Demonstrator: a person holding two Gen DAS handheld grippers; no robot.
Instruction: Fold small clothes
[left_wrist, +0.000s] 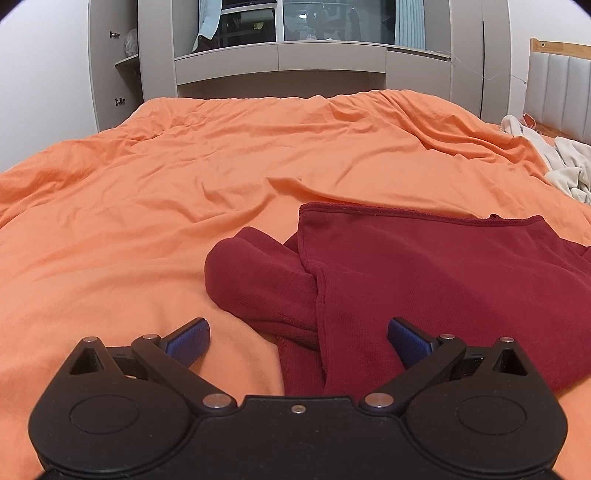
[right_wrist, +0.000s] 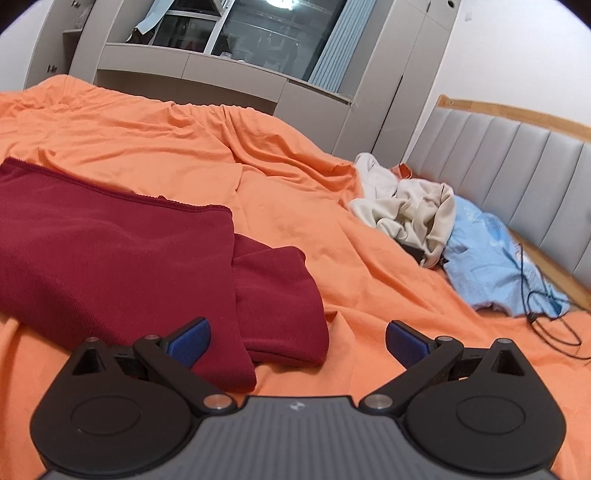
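The left tool (left_wrist: 298, 338) hovered with its blue pads spread wide and nothing between them, over the near left edge of the dark red knit garment (left_wrist: 424, 280). The right tool (right_wrist: 297, 339) gaped likewise, empty, at the garment's (right_wrist: 110, 258) near right corner. The garment lay flat on the wrinkled orange bed cover (left_wrist: 147, 206), its hemmed far edge running across the bed. Bare cover stretched beyond toward grey cabinets (left_wrist: 280, 59). Cream clothes (right_wrist: 406, 206) lay by the grey padded headboard (right_wrist: 517, 158).
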